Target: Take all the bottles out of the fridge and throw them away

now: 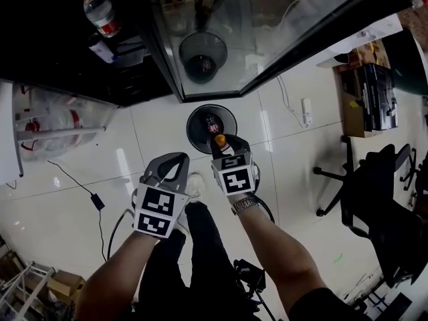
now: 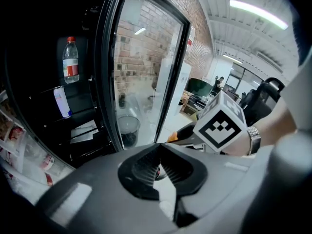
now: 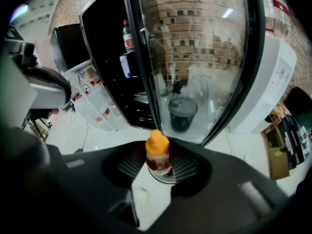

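Clamping small orange-capped plastic bottle: right gripper; round black bin beyond fingertips. Left gripper closed, empty. Red-capped clear bottle unfetched in fridge.

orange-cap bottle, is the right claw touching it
Touching. The right gripper view shows the right claw closed on the bottle, with a pad pressed against each side of it.

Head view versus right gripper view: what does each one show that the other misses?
Only the head view: the wristwatch, the person's legs and the marker cube on the left tool. Only the right gripper view: the ribbed pads of the right tool pressing on the orange-capped bottle. Both: that bottle, the red-capped bottle in the fridge, the open glass door.
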`<state>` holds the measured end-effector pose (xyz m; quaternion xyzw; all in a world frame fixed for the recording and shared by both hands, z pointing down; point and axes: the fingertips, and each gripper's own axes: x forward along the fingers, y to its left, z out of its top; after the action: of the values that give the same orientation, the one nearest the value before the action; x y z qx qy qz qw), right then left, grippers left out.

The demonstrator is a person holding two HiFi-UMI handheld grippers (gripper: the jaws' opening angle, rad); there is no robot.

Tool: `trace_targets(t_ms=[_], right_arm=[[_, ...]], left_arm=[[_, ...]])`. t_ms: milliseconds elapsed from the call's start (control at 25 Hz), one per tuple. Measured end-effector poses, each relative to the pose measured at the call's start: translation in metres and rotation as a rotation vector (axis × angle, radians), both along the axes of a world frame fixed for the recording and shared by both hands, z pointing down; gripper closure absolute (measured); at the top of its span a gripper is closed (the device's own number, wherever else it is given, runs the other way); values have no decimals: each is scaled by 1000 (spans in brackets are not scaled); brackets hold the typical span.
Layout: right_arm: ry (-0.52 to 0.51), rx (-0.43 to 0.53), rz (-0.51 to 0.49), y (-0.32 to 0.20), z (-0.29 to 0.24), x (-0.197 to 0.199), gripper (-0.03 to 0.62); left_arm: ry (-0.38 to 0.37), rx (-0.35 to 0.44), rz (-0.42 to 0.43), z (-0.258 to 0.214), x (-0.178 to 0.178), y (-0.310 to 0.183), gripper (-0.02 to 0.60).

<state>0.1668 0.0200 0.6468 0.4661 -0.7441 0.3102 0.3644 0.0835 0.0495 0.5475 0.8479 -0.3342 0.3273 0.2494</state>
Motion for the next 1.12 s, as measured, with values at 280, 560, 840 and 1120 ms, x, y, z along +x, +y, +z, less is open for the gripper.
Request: trace_targets(t_ms=[280, 560, 840, 1120], right_arm=[[13, -62, 32, -1, 50, -2, 451], [13, -76, 36, 2, 51, -6, 470], [-1, -73, 31, 6, 39, -13, 470], [-20, -51, 14, 0, 17, -22, 470]], left_arm=[[-16, -34, 9, 35, -9, 1, 578], [-7, -39, 1, 36, -13, -1, 578], [-13, -28, -21, 24, -23, -5, 578], [-22, -9, -44, 6, -31, -7, 578]])
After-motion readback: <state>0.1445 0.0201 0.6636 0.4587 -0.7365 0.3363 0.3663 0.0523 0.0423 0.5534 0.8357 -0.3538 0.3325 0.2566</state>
